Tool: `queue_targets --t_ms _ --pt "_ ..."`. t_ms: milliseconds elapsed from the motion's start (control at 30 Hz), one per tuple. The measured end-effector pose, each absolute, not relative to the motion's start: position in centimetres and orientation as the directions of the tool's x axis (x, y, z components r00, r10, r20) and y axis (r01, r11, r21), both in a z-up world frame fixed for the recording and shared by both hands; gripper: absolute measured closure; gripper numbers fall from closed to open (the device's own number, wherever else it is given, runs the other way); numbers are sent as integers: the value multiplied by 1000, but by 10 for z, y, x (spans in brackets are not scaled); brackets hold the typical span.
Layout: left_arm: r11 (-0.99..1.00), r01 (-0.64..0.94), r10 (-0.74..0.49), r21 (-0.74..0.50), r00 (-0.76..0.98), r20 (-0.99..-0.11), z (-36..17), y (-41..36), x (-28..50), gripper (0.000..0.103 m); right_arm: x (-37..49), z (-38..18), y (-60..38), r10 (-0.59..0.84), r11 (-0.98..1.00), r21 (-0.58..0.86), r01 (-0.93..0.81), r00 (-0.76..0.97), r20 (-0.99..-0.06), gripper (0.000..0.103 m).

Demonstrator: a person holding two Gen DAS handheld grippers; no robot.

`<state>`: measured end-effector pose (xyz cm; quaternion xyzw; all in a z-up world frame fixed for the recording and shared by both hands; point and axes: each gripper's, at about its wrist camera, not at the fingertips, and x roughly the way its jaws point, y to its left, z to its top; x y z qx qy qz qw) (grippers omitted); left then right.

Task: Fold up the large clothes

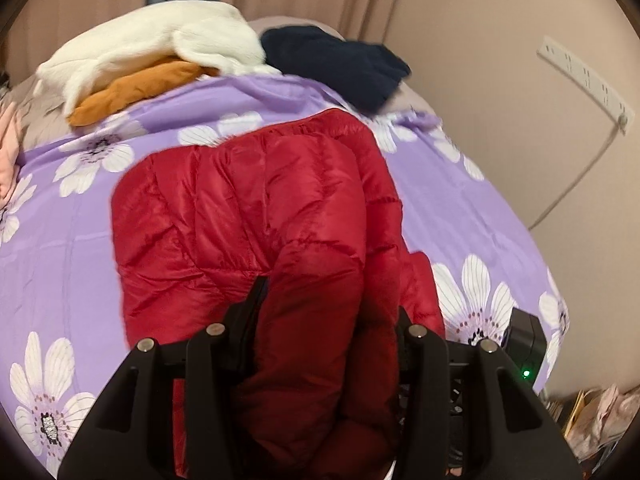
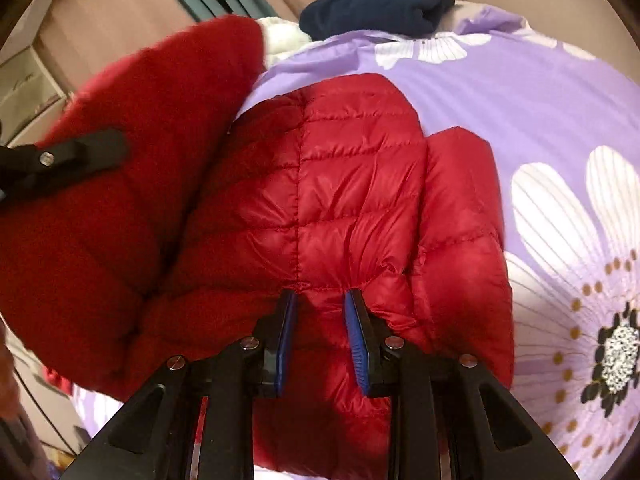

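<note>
Red down jacket on the floral bedsheet, long axis running away from both grippers | right gripper clamps its near hem | left gripper straddles a raised fold, grip unclear | neither nearer.

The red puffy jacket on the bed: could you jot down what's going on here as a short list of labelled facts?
garment: red quilted jacket, partly lying on the bed, partly lifted
surface: purple bedsheet with white flowers
right gripper: blue-padded fingers pinch a fold of the jacket
left gripper: a thick bunch of the jacket sits between its fingers; firmness of hold unclear
other clothes: white garment lying on an orange one, dark navy garment, all at the far end of the bed
fold progress: jacket still bunched, not yet neatly folded
</note>
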<state>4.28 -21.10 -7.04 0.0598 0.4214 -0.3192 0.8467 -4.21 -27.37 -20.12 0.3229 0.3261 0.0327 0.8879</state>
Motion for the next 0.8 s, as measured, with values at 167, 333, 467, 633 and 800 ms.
queue_targets --t_ms 167,333,467,633,800 --pt "756 635 -496 -160 397 -772 -90 -239 39 33 -51 -210 -294 337 720 685 115 804 -489 76" --pt "642 638 -666 -424 192 -721 -97 -222 55 19 -75 -216 -339 396 588 804 84 837 -377 75" --pt "559 553 -776 -618 87 -624 -107 -201 68 19 -87 -224 -368 442 403 915 30 869 -223 56" --pt "472 500 -848 -726 33 -529 -111 -191 69 19 -64 -218 -378 498 319 947 -21 854 -149 39" --pt "434 469 -875 -769 18 -483 -111 -187 69 19 -36 -197 -362 525 383 923 -41 831 -181 39"
